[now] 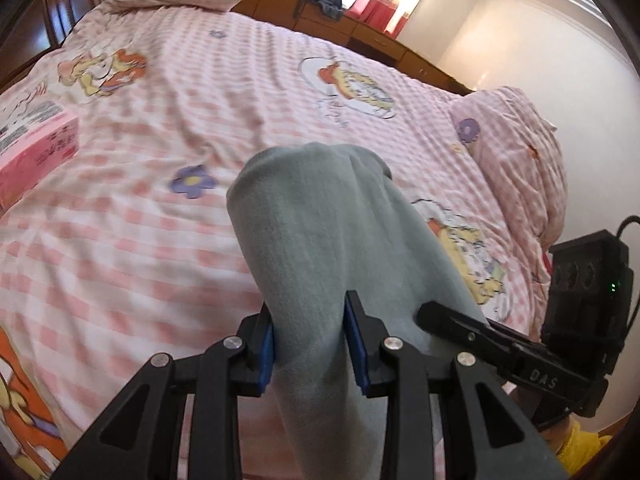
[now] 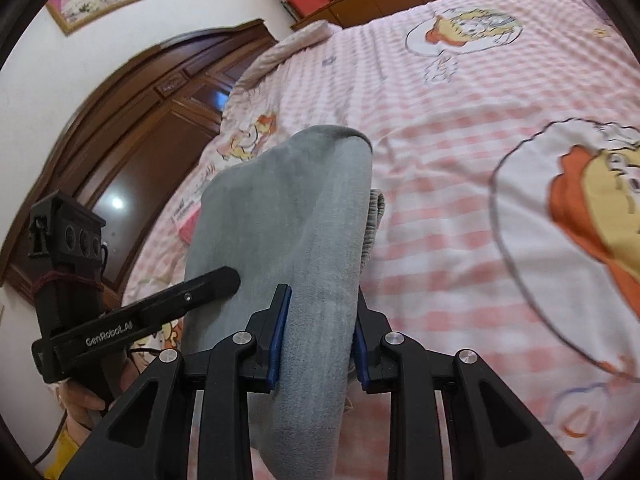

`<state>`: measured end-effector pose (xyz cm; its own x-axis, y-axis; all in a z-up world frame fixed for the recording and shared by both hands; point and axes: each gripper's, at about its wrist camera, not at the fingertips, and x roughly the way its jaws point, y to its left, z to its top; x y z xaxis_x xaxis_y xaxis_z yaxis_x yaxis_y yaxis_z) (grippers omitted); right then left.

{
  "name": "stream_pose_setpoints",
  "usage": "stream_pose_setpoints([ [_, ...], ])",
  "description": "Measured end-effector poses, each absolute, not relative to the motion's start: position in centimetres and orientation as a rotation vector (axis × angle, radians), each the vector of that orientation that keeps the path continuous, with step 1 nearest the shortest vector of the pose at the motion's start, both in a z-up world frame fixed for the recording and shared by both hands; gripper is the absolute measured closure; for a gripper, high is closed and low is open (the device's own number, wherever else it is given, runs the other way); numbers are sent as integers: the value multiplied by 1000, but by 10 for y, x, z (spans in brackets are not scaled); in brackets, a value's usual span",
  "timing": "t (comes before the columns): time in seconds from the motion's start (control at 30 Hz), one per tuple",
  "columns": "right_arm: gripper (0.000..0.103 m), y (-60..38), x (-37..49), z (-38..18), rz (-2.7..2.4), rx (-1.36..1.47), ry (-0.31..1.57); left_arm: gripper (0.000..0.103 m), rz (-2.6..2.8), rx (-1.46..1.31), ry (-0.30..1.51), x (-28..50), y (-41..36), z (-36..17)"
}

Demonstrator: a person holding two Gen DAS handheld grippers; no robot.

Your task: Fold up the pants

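Note:
Grey-green fleece pants hang bunched above a bed, held up by both grippers side by side. My left gripper is shut on the cloth, which passes between its blue pads and drapes down below. In the right wrist view the same pants rise in a thick fold, and my right gripper is shut on that fold. A ribbed waistband edge peeks out behind the fold. The right gripper's black finger touches the cloth in the left wrist view; the left gripper's finger shows likewise in the right wrist view.
Under the pants spreads a pink checked bedsheet with cartoon prints. A pink box lies on the bed at the left. A rolled pink quilt sits at the right. Wooden cabinets and a long dresser border the bed.

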<state>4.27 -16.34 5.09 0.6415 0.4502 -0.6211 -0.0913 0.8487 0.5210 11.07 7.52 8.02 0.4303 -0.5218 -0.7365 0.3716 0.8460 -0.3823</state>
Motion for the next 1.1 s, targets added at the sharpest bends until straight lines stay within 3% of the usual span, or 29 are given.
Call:
stream_pose_setpoints([
  [0.2,75,-132,66,21,313,416,872,65,-515,-153,1026,138,98,40],
  [0.33,71,-129,72,5,296,360,894,50,-479,-115,1022,138,99,20],
  [0.87,71,-138,11,25,269,151,865,50,-349,-120,994,53,103,41],
  [1.1,70,-138,21,-3,260,113,921,41,-278,-76,1000,53,96,23],
])
